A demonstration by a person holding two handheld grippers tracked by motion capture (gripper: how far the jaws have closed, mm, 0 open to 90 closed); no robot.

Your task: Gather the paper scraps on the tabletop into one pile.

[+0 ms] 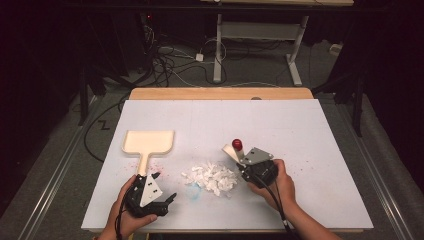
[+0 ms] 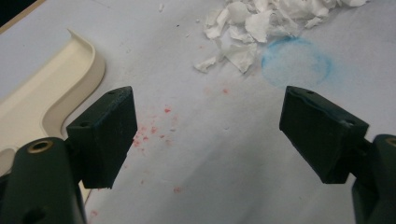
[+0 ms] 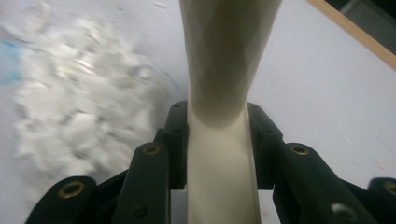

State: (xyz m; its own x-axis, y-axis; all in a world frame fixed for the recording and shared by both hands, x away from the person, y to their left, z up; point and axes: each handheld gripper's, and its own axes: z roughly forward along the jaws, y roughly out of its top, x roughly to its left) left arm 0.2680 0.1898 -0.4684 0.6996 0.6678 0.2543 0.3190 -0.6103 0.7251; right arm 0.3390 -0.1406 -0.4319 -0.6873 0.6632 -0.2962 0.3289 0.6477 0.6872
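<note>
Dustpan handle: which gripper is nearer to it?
Left. The left gripper, jaws open, sits right at the end of the dustpan handle; the right gripper is beyond the paper scraps.

1 dustpan (image 1: 148, 142) – 1 brush (image 1: 234, 150) – 1 paper-scrap pile (image 1: 212, 177)

A wooden table (image 1: 220, 93) has a big white sheet (image 1: 300, 150) spread over most of its top. On the sheet lies a cream dustpan (image 1: 148, 142), flat, with its handle pointing toward the person. Near it, to the right, sits a pile of torn white paper bits (image 1: 212, 177). Little red specks (image 2: 154, 128) and a faint blue ring (image 2: 295, 62) mark the sheet.
</note>
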